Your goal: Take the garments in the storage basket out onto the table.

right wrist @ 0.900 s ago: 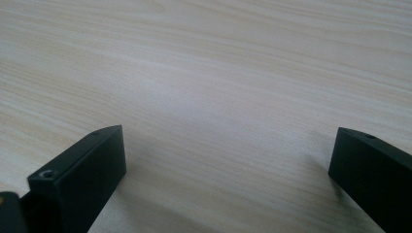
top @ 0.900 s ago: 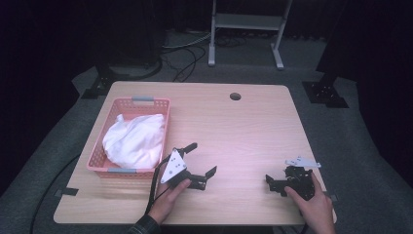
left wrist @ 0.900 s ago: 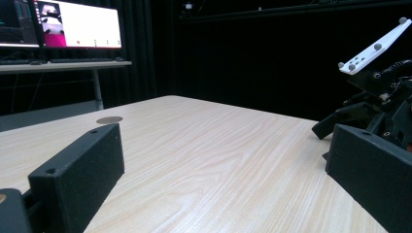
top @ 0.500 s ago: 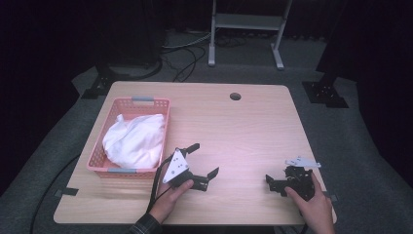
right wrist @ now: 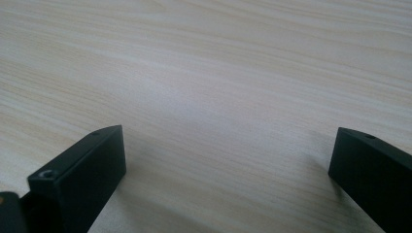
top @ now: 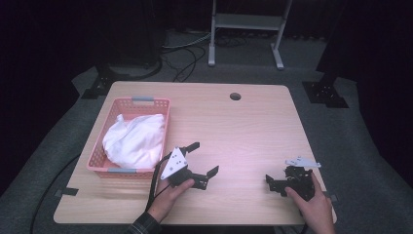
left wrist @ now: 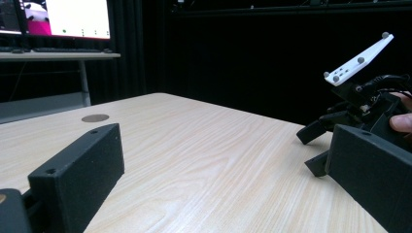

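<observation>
White cloth [top: 132, 140] in pink basket [top: 151, 102]

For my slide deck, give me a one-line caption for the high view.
Two hand-held grippers, left gripper and right gripper, open on a wooden table beside a pink basket of white cloth.

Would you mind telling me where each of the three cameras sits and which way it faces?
High view: above the near edge, facing forward and down on the table; shows both hands, left gripper, right gripper, and the pink basket of white cloth.
Left gripper view: low on the left gripper, facing level across the table; open jaws.
Right gripper view: on the right gripper, facing down at bare wood; open jaws.
Shared: high and left gripper views both show the right gripper and the tabletop hole.
</observation>
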Motion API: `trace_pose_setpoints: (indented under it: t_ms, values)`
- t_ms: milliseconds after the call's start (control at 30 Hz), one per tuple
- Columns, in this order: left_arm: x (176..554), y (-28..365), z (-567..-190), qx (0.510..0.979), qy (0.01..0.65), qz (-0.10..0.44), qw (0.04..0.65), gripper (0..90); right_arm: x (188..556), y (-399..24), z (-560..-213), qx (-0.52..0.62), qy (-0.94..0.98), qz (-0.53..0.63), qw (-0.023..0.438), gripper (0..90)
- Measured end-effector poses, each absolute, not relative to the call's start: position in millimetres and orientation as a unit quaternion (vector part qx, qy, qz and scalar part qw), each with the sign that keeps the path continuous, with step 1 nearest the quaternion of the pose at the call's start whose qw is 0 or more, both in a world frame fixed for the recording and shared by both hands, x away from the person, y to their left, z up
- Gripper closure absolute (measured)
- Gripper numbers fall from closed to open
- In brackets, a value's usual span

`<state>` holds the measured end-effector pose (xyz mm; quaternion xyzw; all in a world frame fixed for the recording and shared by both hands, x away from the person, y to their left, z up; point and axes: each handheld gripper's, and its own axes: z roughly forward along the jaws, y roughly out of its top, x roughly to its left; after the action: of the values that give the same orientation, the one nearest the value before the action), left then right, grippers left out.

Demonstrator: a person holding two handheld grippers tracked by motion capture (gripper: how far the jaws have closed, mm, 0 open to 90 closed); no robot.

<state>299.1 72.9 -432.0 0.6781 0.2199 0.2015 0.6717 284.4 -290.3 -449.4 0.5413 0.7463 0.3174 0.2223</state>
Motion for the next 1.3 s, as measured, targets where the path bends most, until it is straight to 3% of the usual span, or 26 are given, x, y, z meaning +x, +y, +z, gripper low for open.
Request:
trace_pose_setpoints:
  t_ms: [1300]
  values:
    - [304,74,-396,0.687,0.234,0.159,0.669,0.0,284,-290,-449,0.541,0.746,0.317,0.223,0.0]
